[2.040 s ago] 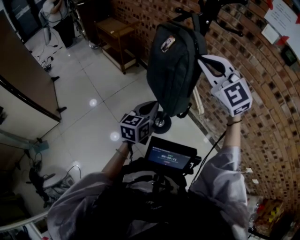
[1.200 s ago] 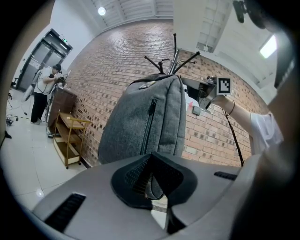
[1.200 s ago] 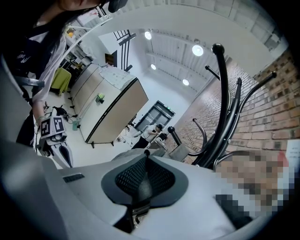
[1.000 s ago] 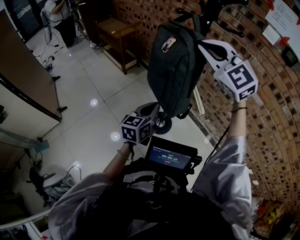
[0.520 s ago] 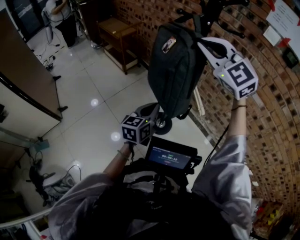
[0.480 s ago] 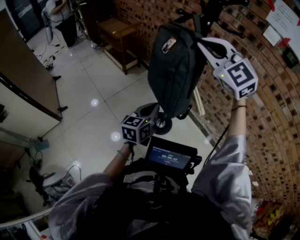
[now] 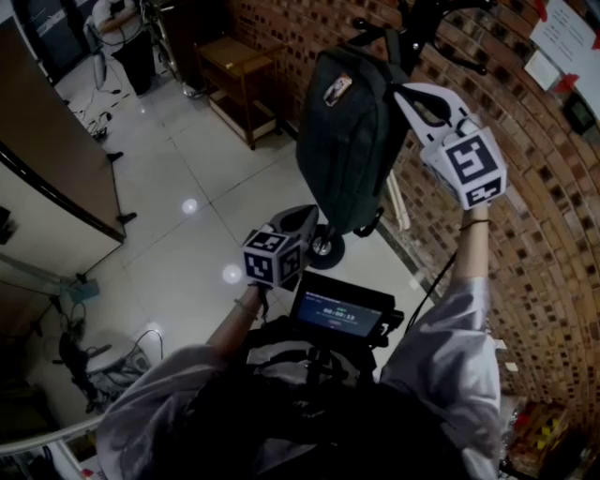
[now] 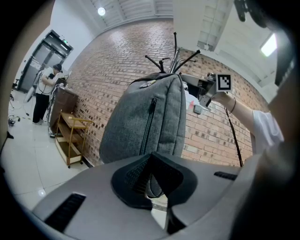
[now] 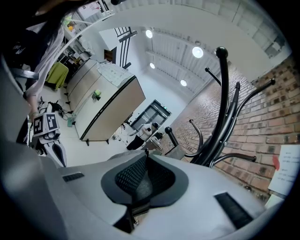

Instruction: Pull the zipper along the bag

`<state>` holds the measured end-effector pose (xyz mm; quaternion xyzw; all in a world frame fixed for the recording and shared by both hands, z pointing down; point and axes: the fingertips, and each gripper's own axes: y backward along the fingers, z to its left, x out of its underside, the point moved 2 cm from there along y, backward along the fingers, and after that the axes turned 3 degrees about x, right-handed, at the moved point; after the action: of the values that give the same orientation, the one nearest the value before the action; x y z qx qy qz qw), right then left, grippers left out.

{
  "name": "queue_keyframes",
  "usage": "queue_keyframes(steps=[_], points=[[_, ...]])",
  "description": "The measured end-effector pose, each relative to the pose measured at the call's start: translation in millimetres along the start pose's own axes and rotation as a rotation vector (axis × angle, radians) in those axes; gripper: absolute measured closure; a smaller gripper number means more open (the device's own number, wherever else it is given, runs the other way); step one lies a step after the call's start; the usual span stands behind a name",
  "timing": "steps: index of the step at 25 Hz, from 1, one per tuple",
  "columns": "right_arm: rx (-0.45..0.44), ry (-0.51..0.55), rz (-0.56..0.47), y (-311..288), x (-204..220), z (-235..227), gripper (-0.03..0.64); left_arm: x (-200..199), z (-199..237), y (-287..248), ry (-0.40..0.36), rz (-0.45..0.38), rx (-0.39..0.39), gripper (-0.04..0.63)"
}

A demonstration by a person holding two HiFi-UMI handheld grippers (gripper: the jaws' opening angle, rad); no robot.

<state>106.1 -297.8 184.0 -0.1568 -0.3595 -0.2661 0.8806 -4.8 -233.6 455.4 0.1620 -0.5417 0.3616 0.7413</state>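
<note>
A dark grey backpack [image 7: 347,131] hangs from a black coat rack [image 7: 422,19] by the brick wall. High on the bag's right side, my right gripper [image 7: 403,94] is shut, and in the right gripper view a small dark zipper pull [image 9: 146,152] sticks out at the tip of its closed pads [image 9: 140,178]. My left gripper [image 7: 309,214] is low, at the bag's bottom edge. In the left gripper view its jaws [image 8: 150,157] are shut where the grey bag [image 8: 145,126] rises from them, a front zipper [image 8: 149,122] running up its face.
The brick wall [image 7: 525,216] stands close on the right. A wooden shelf cart [image 7: 230,70] stands behind the bag on the white tiled floor. A small wheel [image 7: 323,248] is under the bag. A person [image 7: 112,23] stands far back. A screen [image 7: 339,309] is mounted at my chest.
My right gripper rose along the bag's upper right side, then came slightly down and left in the last half second. The left gripper and the bag's bottom have stayed put.
</note>
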Motion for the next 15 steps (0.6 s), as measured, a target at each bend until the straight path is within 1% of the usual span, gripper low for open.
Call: queue_keyframes(steps=[2,3,4,9,15], points=[[0.006,-0.029,0.007,4.9,2.3,2.3,0.592,1.6,-1.5,1.1,0.0,0.003,0.001,0.594],[0.005,-0.053,0.013,7.9,4.2,4.0,0.562,2.4,-2.5,1.5,-0.001,0.004,0.002,0.594],[0.003,-0.077,0.019,10.9,6.7,5.9,0.512,3.2,-3.6,1.9,-0.002,0.006,0.004,0.594],[0.01,-0.154,-0.005,28.6,23.4,18.0,0.508,4.0,-8.5,2.2,-0.015,0.013,0.015,0.594],[0.029,-0.327,0.002,52.9,59.3,50.7,0.508,3.2,-13.6,1.7,-0.023,0.016,0.018,0.594]])
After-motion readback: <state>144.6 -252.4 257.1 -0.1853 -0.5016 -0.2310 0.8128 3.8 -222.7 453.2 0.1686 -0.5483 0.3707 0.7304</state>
